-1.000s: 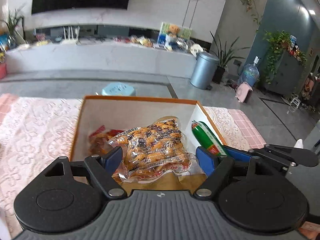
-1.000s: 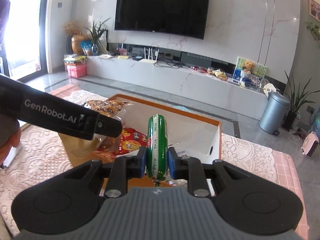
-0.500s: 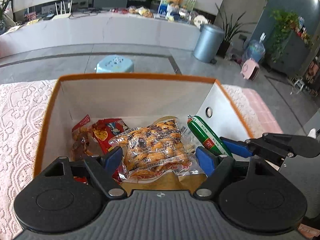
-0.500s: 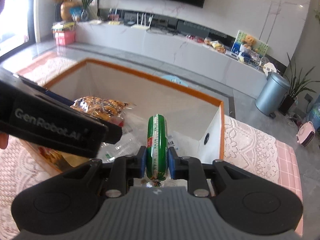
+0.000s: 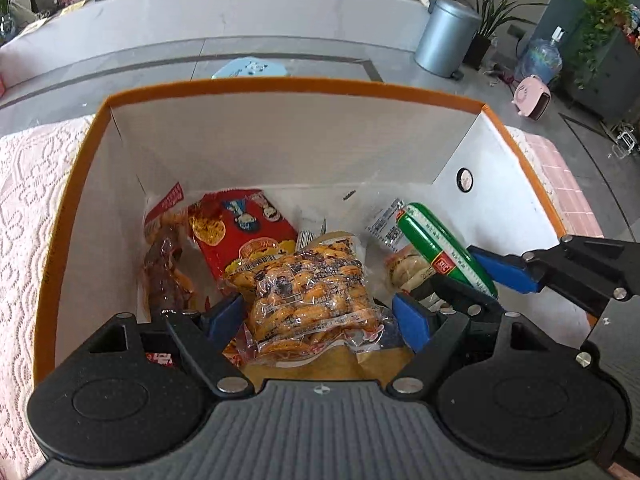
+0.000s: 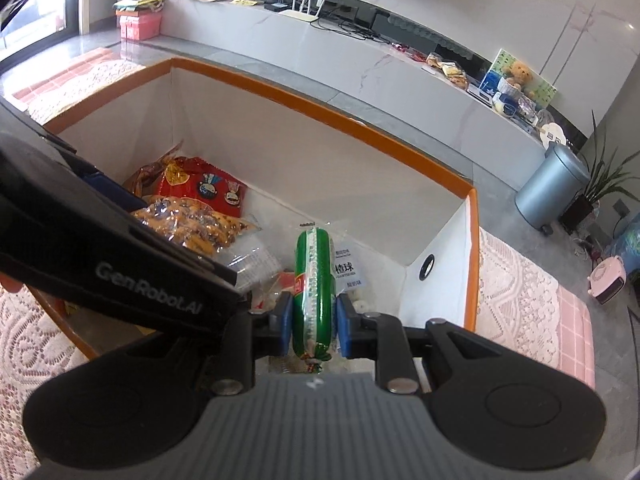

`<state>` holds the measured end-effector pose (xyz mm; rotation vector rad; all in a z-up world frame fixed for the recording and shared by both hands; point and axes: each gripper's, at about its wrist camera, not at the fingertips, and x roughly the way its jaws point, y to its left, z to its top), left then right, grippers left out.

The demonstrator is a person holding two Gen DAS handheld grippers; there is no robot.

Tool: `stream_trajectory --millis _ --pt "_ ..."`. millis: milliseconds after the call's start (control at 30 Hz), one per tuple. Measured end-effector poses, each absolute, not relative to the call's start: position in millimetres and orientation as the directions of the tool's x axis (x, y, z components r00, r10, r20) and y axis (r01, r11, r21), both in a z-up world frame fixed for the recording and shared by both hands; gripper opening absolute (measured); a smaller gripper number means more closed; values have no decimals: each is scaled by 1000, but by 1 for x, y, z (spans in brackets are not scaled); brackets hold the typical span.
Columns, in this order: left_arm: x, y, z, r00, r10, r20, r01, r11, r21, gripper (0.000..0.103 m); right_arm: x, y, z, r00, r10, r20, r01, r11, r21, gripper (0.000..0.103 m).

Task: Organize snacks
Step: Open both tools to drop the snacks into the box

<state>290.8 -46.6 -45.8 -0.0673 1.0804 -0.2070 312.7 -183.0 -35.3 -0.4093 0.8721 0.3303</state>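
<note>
An open white box with an orange rim (image 5: 280,82) (image 6: 360,128) stands on the lace-covered table. My left gripper (image 5: 318,316) is inside it, shut on a clear bag of orange-brown snacks (image 5: 308,288), which hangs just above the packs on the floor. My right gripper (image 6: 313,324) is shut on a green sausage stick (image 6: 314,276) and reaches in over the box's right side. The left wrist view shows the sausage stick (image 5: 436,244) slanting down between the right gripper's blue pads (image 5: 500,270). The left gripper's black body (image 6: 120,260) covers the left of the right wrist view.
On the box floor lie a red snack packet (image 5: 240,232), a clear pack of dark red snacks (image 5: 164,264) and a white-labelled pack (image 5: 386,224). Lace tablecloth (image 6: 516,280) surrounds the box. Beyond are a blue stool (image 5: 250,68), a grey bin (image 5: 444,36) and a pink heater (image 6: 608,280).
Both grippers have tipped downward and sunk into the box with their loads. The box now fills both views and its floor has come into sight.
</note>
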Motion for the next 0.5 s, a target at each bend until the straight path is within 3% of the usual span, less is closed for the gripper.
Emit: stream_trajectory --millis 300,400,500 --pt "289 -44 -43 417 -215 -883 119 976 -182 103 312 -184 -35 583 100 -806 -417 889 -191 22" --pt "285 -44 -38 426 -193 -884 119 980 -157 103 310 -183 -33 589 94 -802 -417 886 -202 26" --pt "279 -40 -31 447 -203 -871 110 979 -172 103 306 -184 -28 601 93 -794 -406 891 -204 37"
